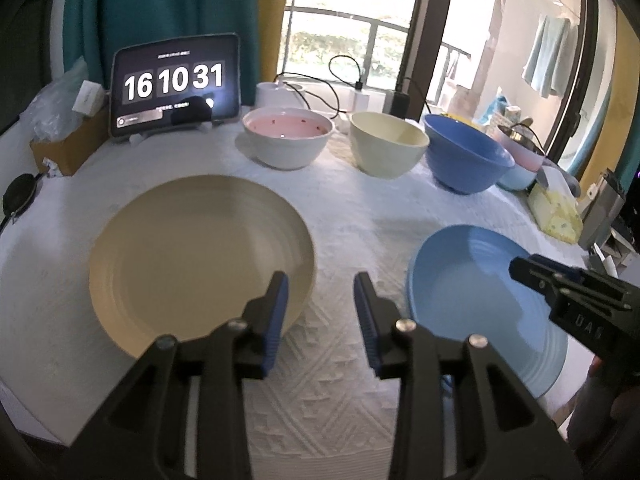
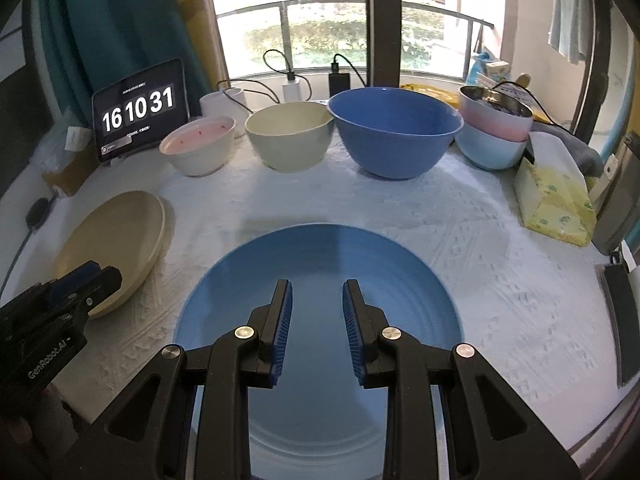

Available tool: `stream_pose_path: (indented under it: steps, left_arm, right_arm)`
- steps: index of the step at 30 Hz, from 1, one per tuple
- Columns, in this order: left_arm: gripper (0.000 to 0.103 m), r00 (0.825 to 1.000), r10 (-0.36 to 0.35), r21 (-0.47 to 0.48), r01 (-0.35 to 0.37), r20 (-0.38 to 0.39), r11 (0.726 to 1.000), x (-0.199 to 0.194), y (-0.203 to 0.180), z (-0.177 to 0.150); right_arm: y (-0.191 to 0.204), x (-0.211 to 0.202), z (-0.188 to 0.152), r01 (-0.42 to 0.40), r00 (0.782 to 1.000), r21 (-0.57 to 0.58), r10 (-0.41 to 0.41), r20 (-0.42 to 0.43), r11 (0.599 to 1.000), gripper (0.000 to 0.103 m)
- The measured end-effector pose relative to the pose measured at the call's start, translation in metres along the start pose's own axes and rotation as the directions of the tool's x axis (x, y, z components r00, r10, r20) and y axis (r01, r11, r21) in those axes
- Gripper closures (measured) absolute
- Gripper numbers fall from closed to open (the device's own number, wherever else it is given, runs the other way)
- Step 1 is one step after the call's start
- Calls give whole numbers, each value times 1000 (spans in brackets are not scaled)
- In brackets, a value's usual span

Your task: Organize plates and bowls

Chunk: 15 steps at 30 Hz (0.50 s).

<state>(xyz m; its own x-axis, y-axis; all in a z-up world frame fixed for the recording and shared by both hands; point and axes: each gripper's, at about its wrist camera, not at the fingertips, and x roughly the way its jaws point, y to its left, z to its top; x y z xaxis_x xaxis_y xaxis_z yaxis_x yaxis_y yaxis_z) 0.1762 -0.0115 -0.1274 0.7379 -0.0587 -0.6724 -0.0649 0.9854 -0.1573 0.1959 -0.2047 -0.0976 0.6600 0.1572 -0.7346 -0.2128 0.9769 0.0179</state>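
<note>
Cream plate [image 1: 192, 256], blue plate [image 2: 320, 280]; bowls pink-lined white [image 1: 287, 136], cream [image 1: 386, 144], blue [image 2: 394, 130]; white tablecloth [image 2: 500, 280].

Layout relative to the tablet [image 1: 176, 84], which stands at the table's [image 1: 352, 216] far left edge. To its right, in one row along the back, sit the first bowl [image 1: 288, 138], the second bowl [image 1: 387, 144], the large bowl [image 1: 464, 156] and, farthest right, a stack of bowls [image 2: 494, 136]. Before the tablet, nearer me, lies the left plate [image 1: 200, 256]; to that plate's right, apart from it, lies the right plate [image 2: 320, 320]. A tissue pack [image 2: 554, 200] lies before the stack.
</note>
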Motion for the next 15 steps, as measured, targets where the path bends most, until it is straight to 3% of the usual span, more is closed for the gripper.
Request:
stream_pose_path:
  steps: [4, 6, 15]
  left_arm:
    - [65, 1000, 2, -22, -2, 9, 1000, -1, 9, 0]
    - [58, 1000, 2, -34, -1, 14, 999, -2, 14, 0]
    - [57, 998, 49, -99, -45, 42, 994, -5, 45, 3]
  right_arm:
    - [9, 3, 0, -6, 1000, -17, 6, -10, 1000, 75]
    - [14, 5, 1, -8, 1000, -26, 8, -14, 1000, 75]
    - [38, 13, 6, -30, 999, -74, 28, -29, 997, 75]
